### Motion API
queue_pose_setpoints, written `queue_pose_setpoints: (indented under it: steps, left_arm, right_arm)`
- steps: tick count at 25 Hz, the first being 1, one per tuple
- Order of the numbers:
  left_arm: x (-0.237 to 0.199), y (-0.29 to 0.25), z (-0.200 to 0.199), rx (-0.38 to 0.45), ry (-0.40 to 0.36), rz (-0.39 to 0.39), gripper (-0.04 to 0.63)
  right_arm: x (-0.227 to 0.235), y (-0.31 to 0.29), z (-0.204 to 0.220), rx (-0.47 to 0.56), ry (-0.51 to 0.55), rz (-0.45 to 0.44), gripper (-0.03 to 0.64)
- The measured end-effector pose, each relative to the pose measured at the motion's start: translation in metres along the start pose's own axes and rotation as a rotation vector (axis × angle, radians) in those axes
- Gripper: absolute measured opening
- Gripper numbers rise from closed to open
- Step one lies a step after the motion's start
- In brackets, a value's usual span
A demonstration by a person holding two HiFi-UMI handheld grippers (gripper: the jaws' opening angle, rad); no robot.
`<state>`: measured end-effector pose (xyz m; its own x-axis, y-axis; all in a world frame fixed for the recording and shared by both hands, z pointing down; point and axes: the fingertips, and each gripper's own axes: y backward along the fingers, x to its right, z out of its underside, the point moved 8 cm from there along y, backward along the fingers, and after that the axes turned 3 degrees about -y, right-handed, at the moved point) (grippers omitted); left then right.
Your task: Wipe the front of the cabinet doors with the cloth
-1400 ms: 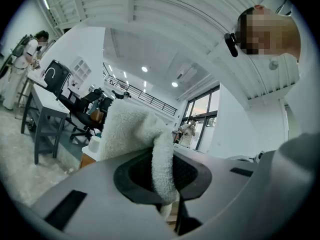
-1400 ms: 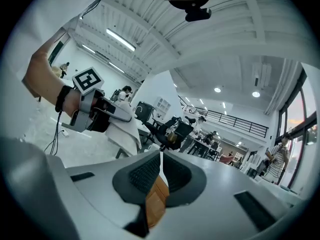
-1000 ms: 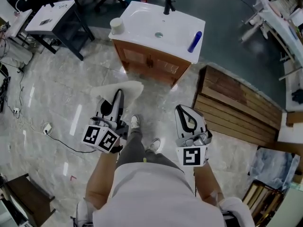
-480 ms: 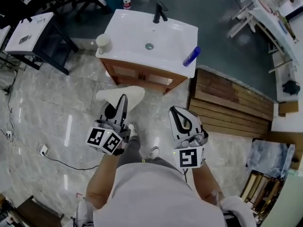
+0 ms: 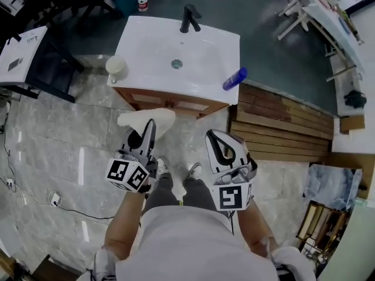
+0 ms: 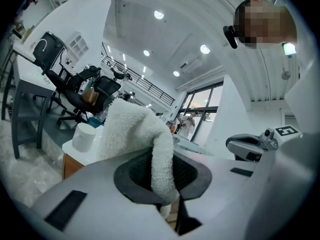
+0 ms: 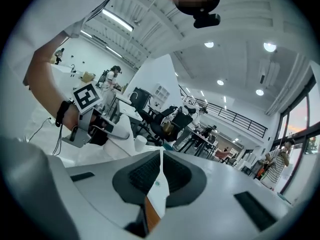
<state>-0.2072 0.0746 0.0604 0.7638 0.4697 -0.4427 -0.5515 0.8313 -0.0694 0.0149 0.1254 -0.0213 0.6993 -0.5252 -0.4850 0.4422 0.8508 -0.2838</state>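
**A:** Left gripper (image 5: 150, 127), state?

**B:** Clamped on the white cloth (image 5: 146, 118). The cloth bunches out past the jaw tips and droops over one side.

**A:** Right gripper (image 5: 214, 139)?

**B:** Jaws pressed together, nothing between them. It is held beside the left one, level with it and apart.

**A:** Cabinet doors (image 5: 171, 103)?

**B:** Ahead of both claws, under the white sink (image 5: 152, 45). The cloth's far edge is near them, but I cannot tell whether it touches.
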Motion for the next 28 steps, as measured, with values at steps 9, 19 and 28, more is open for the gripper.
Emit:
queue_pose_setpoints:
  steps: [9, 19, 28]
  left_arm:
    - [-0.003, -0.037, 0.028, -0.031, 0.007, -0.077, 0.058]
    - [-0.050, -0.078, 0.092, -0.055, 0.008, -0.157, 0.057]
    - [-0.099, -0.106, 0.164, -0.074, -0.002, -0.172, 0.058]
  right_arm:
    - [0.033, -0.019, 0.041, -0.007, -0.003, -0.047, 0.044]
    - [0.012, -0.068, 0.111, 0.010, -0.005, -0.107, 0.044]
    - [-0.032, -0.110, 0.194, 0.007, -0.033, -0.141, 0.044]
